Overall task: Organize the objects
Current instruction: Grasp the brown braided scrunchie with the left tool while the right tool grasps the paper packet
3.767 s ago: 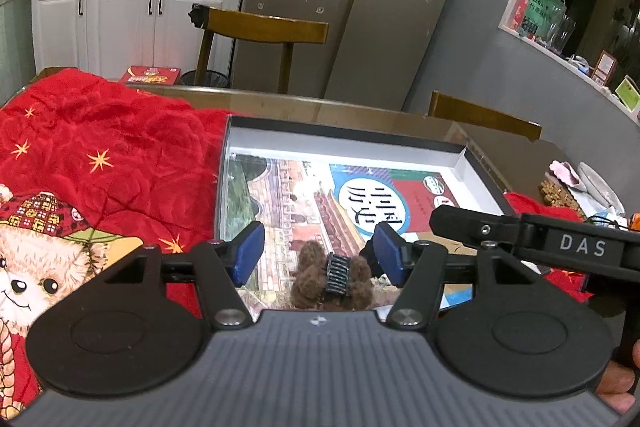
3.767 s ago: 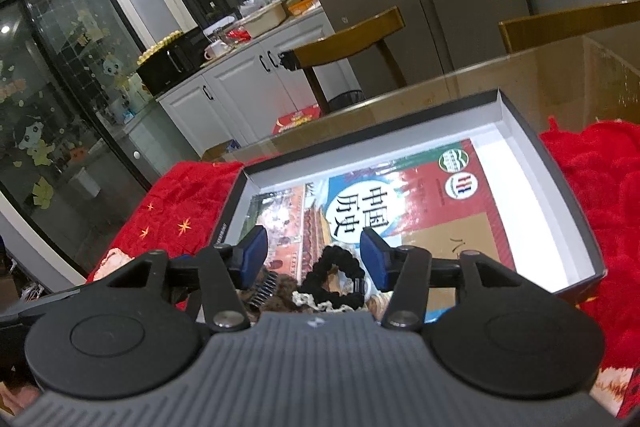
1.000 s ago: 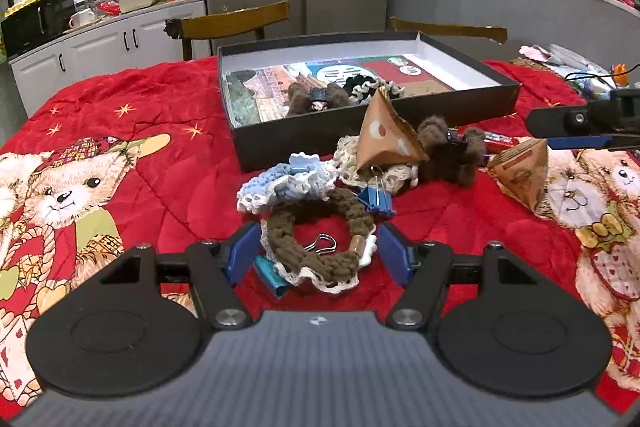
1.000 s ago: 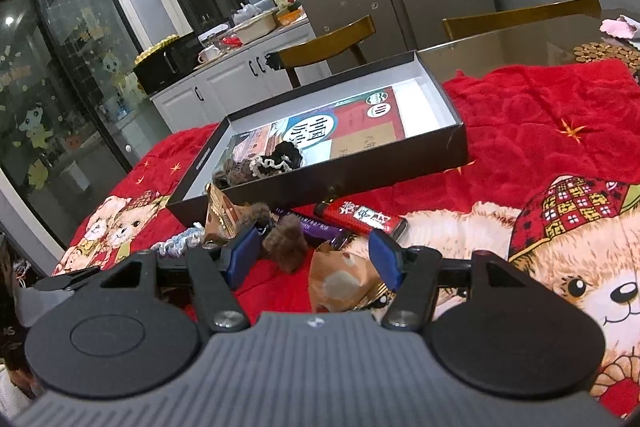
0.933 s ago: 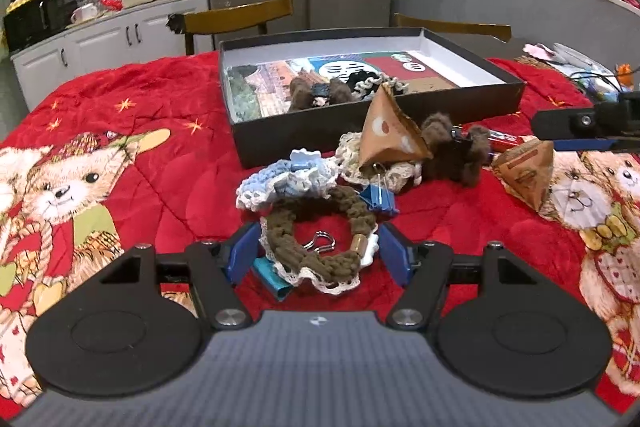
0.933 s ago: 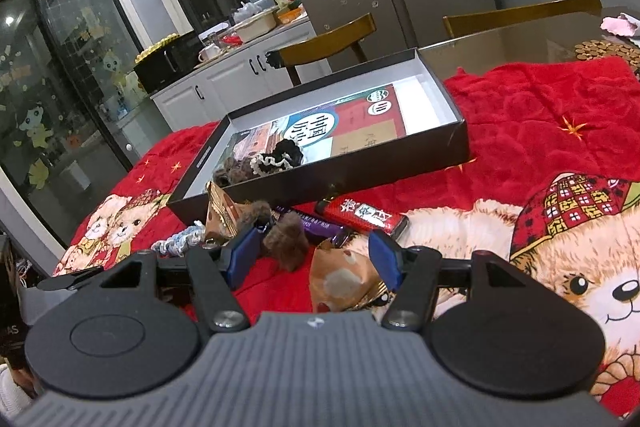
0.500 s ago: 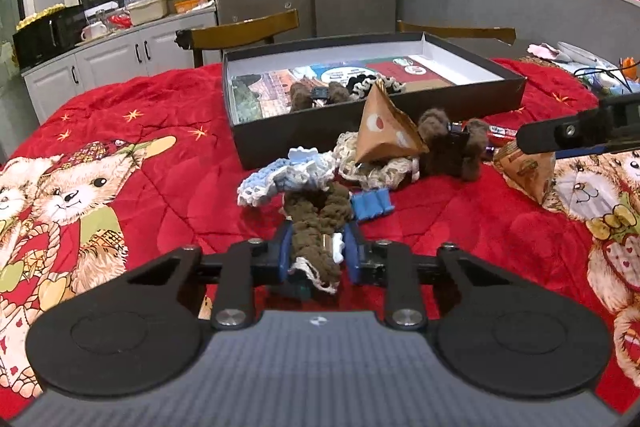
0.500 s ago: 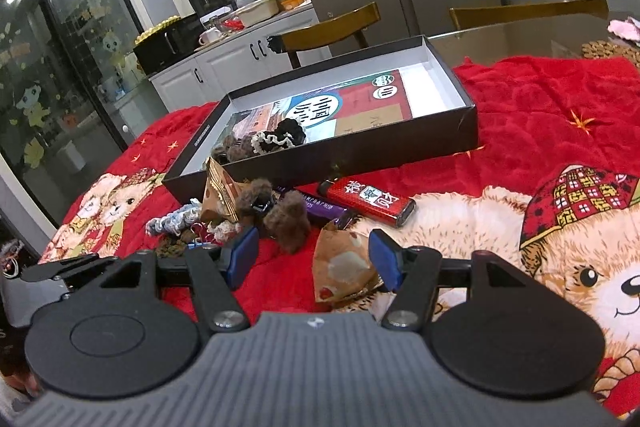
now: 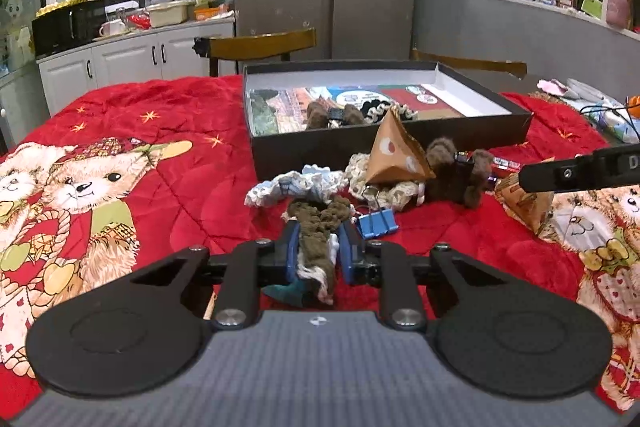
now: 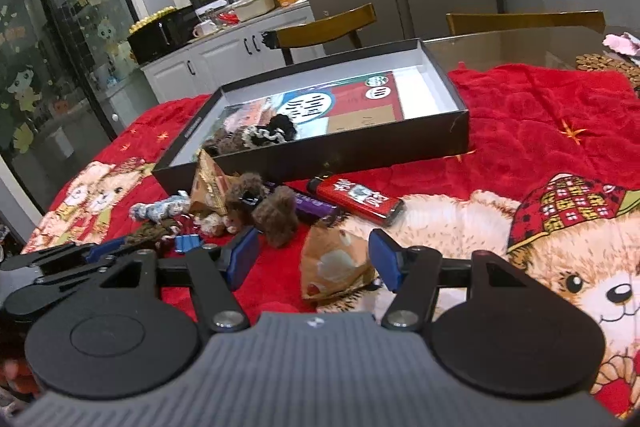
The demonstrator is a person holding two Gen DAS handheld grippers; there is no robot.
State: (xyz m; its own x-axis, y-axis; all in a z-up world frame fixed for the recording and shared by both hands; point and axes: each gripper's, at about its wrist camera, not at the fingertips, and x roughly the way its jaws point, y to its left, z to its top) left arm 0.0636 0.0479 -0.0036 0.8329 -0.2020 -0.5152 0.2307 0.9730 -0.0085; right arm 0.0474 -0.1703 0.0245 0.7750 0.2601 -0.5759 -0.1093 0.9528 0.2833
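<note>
Jaws of the left gripper (image 9: 319, 247) are now pinching the brown crocheted scrunchie (image 9: 318, 227), where a second ago they were standing spread around it on the red blanket (image 9: 192, 155). That is reading as a completed grasp, so the scrunchie is probably heading for the box next. Jaws of the right gripper (image 10: 314, 259) are standing spread and holding nothing, straddling a brown triangular packet (image 10: 334, 263) lying on the blanket.

Just beyond the left gripper a blue binder clip (image 9: 376, 222) is lying beside the scrunchie. Past it, loose items are crowding together: a pale blue scrunchie (image 9: 296, 187), a second triangular packet (image 9: 394, 157), a brown furry hair clip (image 9: 460, 171). In the right wrist view a red lighter (image 10: 354, 199) is lying near the box wall.

Farther back, the black box (image 9: 400, 143) is sitting open on the blanket, holding a printed book (image 10: 352, 107) flat on its floor, with a furry clip (image 9: 332, 113) and a black-and-white scrunchie (image 10: 276, 131) resting on it.
</note>
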